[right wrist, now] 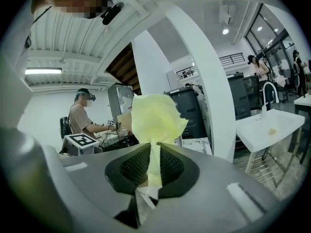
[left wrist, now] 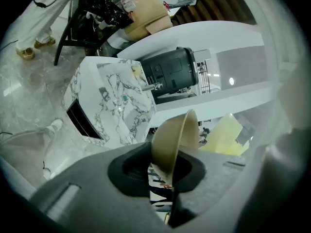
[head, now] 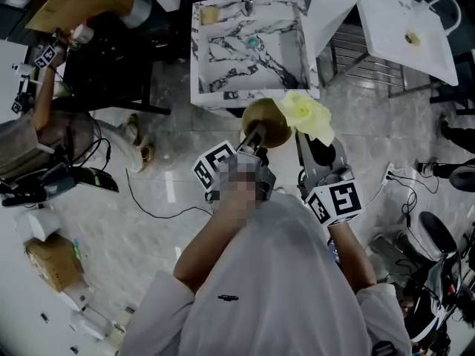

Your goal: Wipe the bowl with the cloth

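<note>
1. Marble sink unit (head: 197, 65) stands at the far side. Bowl (head: 266, 122) and cloth (head: 308, 116) are both in mid-air just near of it, over the floor (head: 171, 162).
2. L gripper (head: 256, 136) is clamped on the bowl's rim; bowl is tipped on edge, mouth facing right.
3. R gripper (head: 302, 141) pinches the yellow cloth, which sits just right of the bowl, so the wipe prob. goes leftward into the mouth.
4. Can't tell if cloth touches bowl; bowl's inside is hidden in every view.

Marble sink (head: 197, 58) nr white table (head: 393, 17)
</note>
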Demonstrator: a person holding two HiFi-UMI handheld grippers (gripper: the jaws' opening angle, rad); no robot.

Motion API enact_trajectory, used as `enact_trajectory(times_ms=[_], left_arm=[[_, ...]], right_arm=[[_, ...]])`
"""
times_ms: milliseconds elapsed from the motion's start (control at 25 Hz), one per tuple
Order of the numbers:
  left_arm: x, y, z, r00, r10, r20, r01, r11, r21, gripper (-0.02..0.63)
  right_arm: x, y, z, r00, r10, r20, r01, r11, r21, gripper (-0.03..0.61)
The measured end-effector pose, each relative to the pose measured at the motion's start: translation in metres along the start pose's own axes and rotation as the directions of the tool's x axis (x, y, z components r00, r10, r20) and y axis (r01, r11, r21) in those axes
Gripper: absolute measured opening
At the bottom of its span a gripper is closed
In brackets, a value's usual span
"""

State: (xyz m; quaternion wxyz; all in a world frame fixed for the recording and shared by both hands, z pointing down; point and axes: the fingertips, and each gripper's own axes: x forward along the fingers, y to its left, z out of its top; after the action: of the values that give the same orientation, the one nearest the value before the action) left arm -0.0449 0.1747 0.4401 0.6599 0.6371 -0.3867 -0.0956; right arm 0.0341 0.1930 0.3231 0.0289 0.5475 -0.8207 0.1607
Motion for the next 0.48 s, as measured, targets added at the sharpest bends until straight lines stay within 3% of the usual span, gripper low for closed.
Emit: enact_trajectory(times_ms=[200,480], left_arm=[[0.050,-0.014,0.071,0.999,0.006,-0.050,-0.005,1.000,0.013,0.058],[0.092,-0.025,0.133,0.994,0.009,-0.110,-0.005,0.999,0.034,0.058]], right_arm=[[0.079,-0.014,0.025,1.000,-0.012,-0.022,0.012,1.000,0.002,0.041],[0.149,-0.021,0.043,0.997,-0.041,-0.058,0.042,0.999,0.008,0.041]])
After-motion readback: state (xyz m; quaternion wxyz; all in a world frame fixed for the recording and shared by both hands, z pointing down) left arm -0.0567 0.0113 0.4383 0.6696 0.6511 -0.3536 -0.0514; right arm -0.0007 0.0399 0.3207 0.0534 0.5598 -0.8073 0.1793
